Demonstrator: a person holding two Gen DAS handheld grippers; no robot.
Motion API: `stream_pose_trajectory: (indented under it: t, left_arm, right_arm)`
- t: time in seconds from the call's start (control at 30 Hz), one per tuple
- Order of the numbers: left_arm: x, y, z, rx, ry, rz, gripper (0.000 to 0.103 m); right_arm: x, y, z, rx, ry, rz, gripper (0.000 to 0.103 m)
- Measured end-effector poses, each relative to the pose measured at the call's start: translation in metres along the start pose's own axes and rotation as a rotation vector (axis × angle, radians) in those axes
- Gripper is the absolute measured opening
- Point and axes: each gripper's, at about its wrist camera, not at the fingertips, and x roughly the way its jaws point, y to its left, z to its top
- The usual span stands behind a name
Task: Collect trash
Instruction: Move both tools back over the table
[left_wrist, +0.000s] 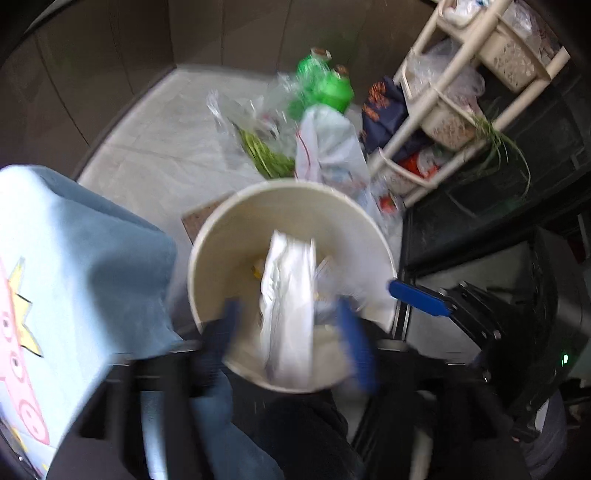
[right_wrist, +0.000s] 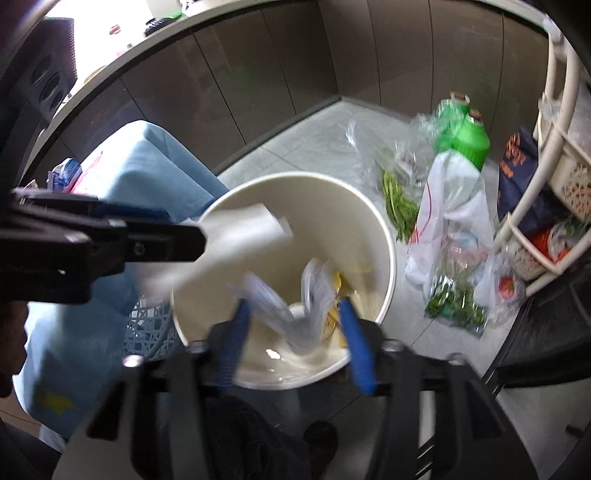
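Above the round cream bin, each spread gripper frames blurred, crumpled white paper.

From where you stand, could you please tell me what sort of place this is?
Probably a home kitchen corner: brown cabinet fronts under a countertop, a cream plastic storage rack of bagged food, and a round cream waste bin on the tiled floor.

We are in a home kitchen corner: tiled floor, brown cabinets under a counter, a storage rack, bagged greens and green bottles.
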Motion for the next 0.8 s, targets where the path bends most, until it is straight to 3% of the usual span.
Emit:
stream_pose_trajectory:
  t: [0.1, 0.13, 0.2, 0.53, 0.8]
  left_arm:
    - [-0.009, 0.002, 0.004, -0.018, -0.044, -0.005, 0.082]
    - [-0.012, 0.003, 0.006, -0.026, -0.059, -0.002, 0.091]
    - [-0.018, 0.004, 0.007, -0.035, -0.088, 0.007, 0.094]
    - [-0.027, -0.002, 0.004, -0.028, -0.087, 0.006, 0.094]
    - [-0.068, -0.006, -0.005, -0.04, -0.167, 0.006, 0.094]
  right_arm:
    - [-0.006, -0.002, 0.001, -0.021, -0.031, -0.01, 0.083]
    - [-0.008, -0.002, 0.001, -0.023, -0.036, -0.012, 0.091]
    - [-0.012, -0.004, 0.001, -0.024, -0.047, -0.016, 0.1]
    - [-0.021, 0.002, 0.004, -0.022, -0.061, -0.022, 0.099]
    - [-0.044, 0.018, 0.009, -0.043, -0.094, -0.006, 0.099]
